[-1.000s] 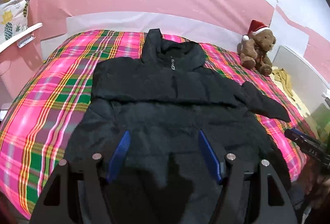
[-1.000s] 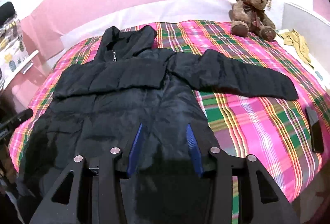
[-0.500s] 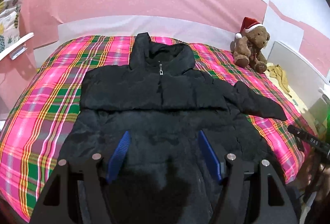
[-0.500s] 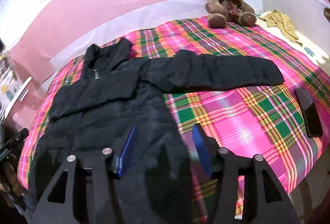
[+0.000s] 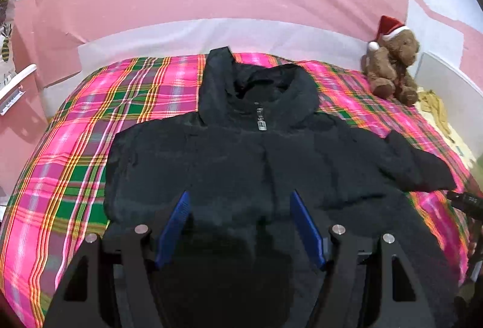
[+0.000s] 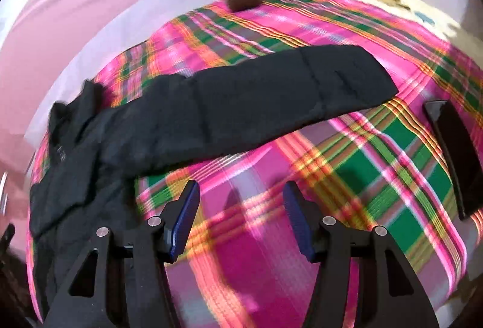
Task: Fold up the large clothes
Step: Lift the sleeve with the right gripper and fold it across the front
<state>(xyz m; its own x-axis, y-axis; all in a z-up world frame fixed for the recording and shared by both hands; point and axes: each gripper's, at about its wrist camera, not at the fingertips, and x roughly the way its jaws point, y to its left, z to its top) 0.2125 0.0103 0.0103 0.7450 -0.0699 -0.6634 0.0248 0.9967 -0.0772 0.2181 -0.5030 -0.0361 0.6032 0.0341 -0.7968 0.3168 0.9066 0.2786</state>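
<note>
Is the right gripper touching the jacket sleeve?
Apart. The right wrist view shows the right gripper open, with bare plaid blanket between its fingertips and the jacket sleeve.

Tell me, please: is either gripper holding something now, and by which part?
Nothing is held. The left gripper is open over the jacket body. The right gripper is open over the blanket, near the sleeve.

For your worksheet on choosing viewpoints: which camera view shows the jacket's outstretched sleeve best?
The right wrist view: the outstretched sleeve lies across the plaid bedspread with its full length and cuff visible. The left wrist view shows it only foreshortened at the jacket's side.
</note>
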